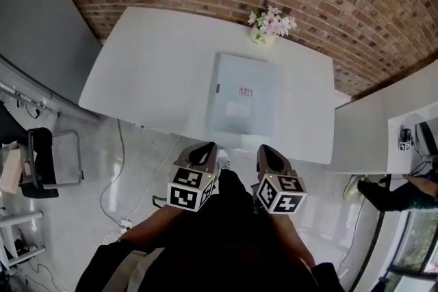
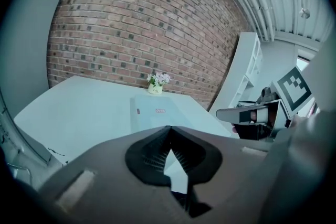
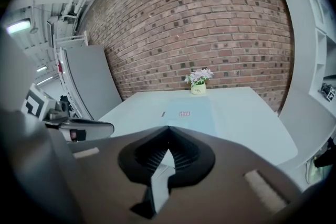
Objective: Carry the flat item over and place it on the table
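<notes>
Apparently finished, with the flat item [image 1: 243, 96] lying on the bench [image 1: 150, 72] near the flowers [image 1: 272, 24]. Holding nothing in left gripper [image 1: 207, 146] and right gripper [image 1: 266, 148], both pressed together, clear of the bench.

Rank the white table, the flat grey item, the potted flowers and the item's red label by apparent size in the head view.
1. white table
2. flat grey item
3. potted flowers
4. red label
All four share one tabletop, so nearness to the camera hardly skews this order.
</notes>
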